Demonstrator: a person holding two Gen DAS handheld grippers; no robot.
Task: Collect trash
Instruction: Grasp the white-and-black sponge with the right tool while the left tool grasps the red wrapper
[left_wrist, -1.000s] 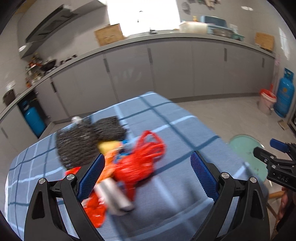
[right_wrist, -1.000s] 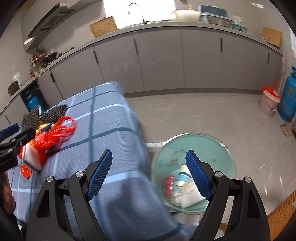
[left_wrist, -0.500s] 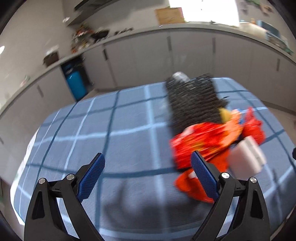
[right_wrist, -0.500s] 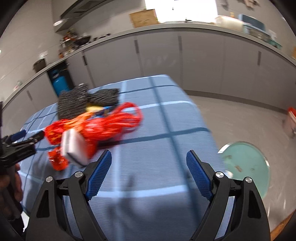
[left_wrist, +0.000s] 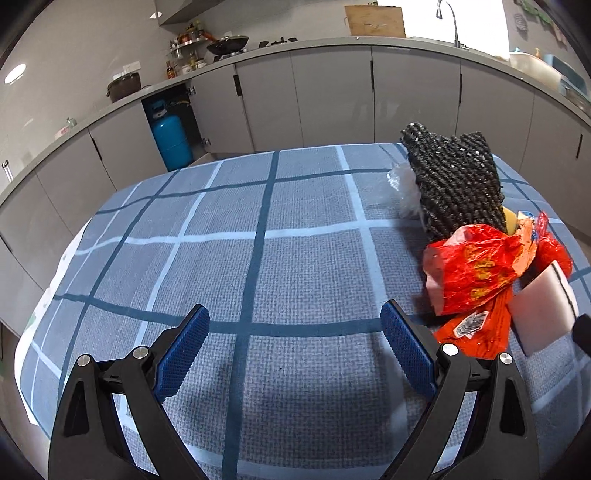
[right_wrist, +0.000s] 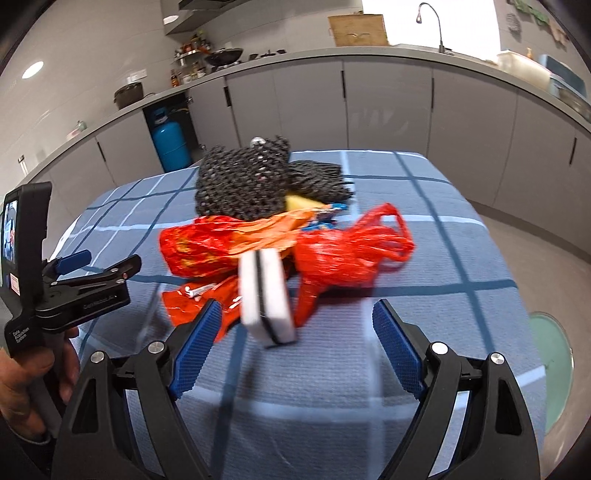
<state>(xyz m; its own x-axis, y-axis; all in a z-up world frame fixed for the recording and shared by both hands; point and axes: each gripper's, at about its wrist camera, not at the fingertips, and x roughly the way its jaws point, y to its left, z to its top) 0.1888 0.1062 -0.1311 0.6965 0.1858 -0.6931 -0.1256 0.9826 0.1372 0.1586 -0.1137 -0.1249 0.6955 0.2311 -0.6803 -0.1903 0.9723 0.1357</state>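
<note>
A trash pile lies on the blue checked tablecloth (left_wrist: 258, 258): a red plastic bag (right_wrist: 351, 254), an orange-red wrapper (left_wrist: 476, 266), a white block with a dark stripe (right_wrist: 267, 291), a yellow piece (right_wrist: 301, 202) and a black knitted cloth (right_wrist: 243, 184). My right gripper (right_wrist: 295, 339) is open, just before the white block. My left gripper (left_wrist: 295, 347) is open and empty over bare cloth, left of the pile; it also shows in the right wrist view (right_wrist: 92, 273).
A teal trash bin (right_wrist: 554, 369) stands on the floor right of the table. Grey kitchen cabinets (left_wrist: 332, 96) run behind the table, with a blue gas cylinder (left_wrist: 171, 136) in an open bay.
Both grippers have swung left. The right one turned from the bin to face the pile and came close to the white block. The left one now faces bare cloth.
</note>
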